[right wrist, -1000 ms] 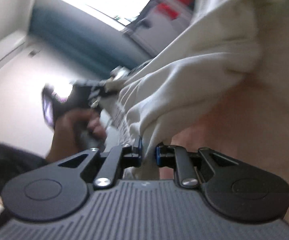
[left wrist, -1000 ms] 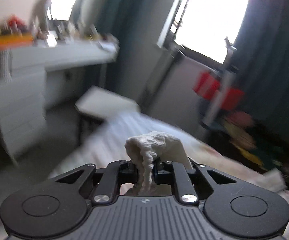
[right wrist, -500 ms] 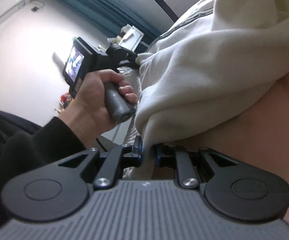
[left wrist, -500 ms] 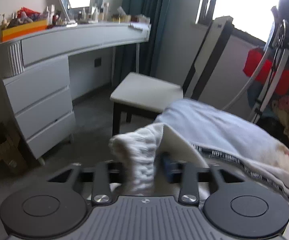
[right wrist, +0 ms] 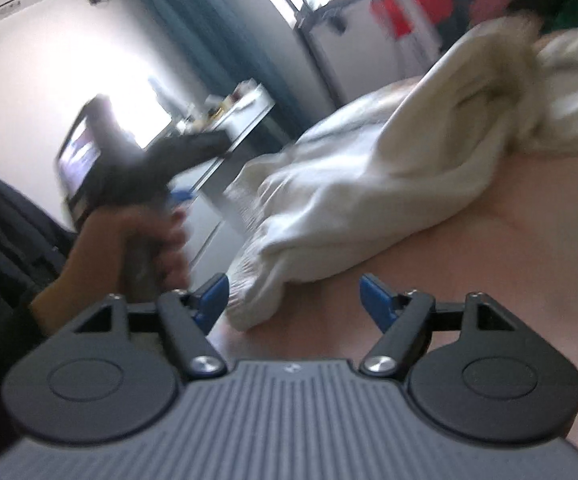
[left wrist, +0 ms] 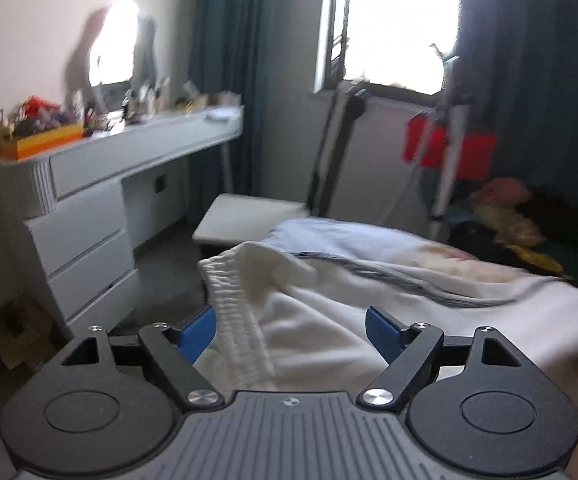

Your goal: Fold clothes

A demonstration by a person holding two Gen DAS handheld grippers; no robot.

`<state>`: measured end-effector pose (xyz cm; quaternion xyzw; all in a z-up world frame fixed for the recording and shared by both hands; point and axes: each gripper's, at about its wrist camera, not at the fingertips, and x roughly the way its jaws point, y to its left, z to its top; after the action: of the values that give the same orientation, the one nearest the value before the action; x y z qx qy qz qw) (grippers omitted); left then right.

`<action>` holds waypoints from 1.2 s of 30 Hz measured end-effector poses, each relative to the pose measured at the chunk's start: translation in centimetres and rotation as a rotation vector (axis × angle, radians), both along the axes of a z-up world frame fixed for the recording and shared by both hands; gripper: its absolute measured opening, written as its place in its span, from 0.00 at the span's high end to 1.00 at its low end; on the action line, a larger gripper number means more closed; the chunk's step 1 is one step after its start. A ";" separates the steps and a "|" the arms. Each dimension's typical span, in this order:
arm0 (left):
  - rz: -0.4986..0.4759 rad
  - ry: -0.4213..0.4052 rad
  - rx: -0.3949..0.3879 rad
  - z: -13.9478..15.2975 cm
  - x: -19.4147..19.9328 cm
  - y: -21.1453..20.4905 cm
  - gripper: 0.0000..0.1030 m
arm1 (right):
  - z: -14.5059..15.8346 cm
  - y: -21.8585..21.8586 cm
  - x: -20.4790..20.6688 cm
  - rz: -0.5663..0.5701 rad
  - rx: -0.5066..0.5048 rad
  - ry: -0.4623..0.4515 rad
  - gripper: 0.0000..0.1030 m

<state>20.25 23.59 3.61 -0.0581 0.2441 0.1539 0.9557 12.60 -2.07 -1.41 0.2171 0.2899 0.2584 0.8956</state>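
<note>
A cream-white garment with a ribbed elastic waistband and a dark side stripe lies crumpled on the bed. My left gripper is opening, its jaws wide; the waistband lies loosely between the blue pads, which do not press on it. In the right wrist view the same garment is heaped on the pink sheet. My right gripper is opening too, with a corner of the waistband lying between its jaws, unpressed. A hand holds the left gripper's handle at the left.
A white dresser with cluttered top stands at the left, a white stool beyond the bed's end. A window, dark curtains, a red item and a pile of clothes fill the right. A pale blue blanket lies further along the bed.
Both grippers were shut on the garment's waistband and have let it go; their jaws now stand wide. The garment has dropped onto the bed, and both hands have pulled back a little.
</note>
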 end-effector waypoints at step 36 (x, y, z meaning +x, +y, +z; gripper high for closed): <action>-0.249 0.021 -0.512 -8.8 -7.7 -11.8 0.14 | -11.5 -25.9 8.1 -0.543 0.303 0.189 0.34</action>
<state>12.53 11.76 -5.16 -0.2656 0.2902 -0.0307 0.9189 20.66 -27.99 -12.87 0.4402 0.2617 0.0289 0.8584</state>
